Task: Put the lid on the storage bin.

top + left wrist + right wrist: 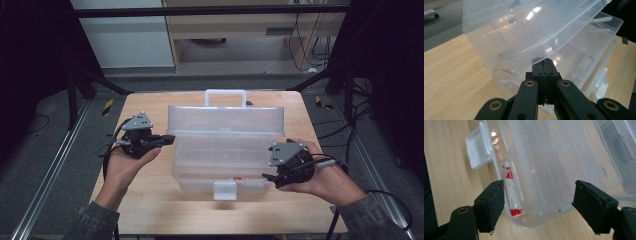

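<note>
A clear plastic toolbox (220, 165) stands open mid-table, its lid (226, 119) tipped back with the white handle (225, 95) at the far side. A white and red tube (511, 192) lies in the box's front compartment, near the white latch (477, 150). My left gripper (169, 139) is shut at the box's left end, its tips (545, 62) right under the raised clear tray (524, 32). My right gripper (269, 177) is open at the box's right front corner. In the right gripper view its jaws (540, 188) straddle that end of the box (554, 165) without touching it.
The wooden table (150, 200) has bare room in front of and to both sides of the box. The front latch (224, 190) hangs open toward me. Black frame bars, cables and a grey floor surround the table.
</note>
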Available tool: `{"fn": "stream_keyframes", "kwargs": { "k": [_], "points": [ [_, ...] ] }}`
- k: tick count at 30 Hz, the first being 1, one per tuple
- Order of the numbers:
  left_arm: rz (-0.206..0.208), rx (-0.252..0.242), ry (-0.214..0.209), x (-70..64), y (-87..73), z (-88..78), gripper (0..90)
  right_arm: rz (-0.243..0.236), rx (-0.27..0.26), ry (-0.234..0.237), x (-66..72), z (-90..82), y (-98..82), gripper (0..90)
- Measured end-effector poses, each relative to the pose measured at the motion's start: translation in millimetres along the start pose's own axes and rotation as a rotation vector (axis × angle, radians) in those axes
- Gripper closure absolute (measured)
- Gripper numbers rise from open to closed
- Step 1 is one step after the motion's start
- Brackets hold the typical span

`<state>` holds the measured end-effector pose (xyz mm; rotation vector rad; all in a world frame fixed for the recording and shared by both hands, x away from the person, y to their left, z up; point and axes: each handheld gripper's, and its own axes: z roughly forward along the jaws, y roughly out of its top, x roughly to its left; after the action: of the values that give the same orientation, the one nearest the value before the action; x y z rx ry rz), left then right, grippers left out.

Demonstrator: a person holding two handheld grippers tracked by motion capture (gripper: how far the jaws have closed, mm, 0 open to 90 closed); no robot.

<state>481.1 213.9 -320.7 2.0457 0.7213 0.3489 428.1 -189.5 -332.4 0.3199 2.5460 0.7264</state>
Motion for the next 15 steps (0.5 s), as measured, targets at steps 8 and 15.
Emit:
{"fn": "stream_keyframes", "kwargs": {
  "k": [8, 15],
  "points": [
    [-0.006, 0.001, -0.013, -2.9, -7.7, 0.1, 89.8, 0.027, -0.001, -0.02, 2.9, -5.6, -9.6, 22.2],
    [-0.015, 0.0, -0.02, -6.3, -16.3, 2.3, 89.8, 0.055, 0.008, -0.049, 6.3, -10.9, -22.7, 20.3]
  ]
}}
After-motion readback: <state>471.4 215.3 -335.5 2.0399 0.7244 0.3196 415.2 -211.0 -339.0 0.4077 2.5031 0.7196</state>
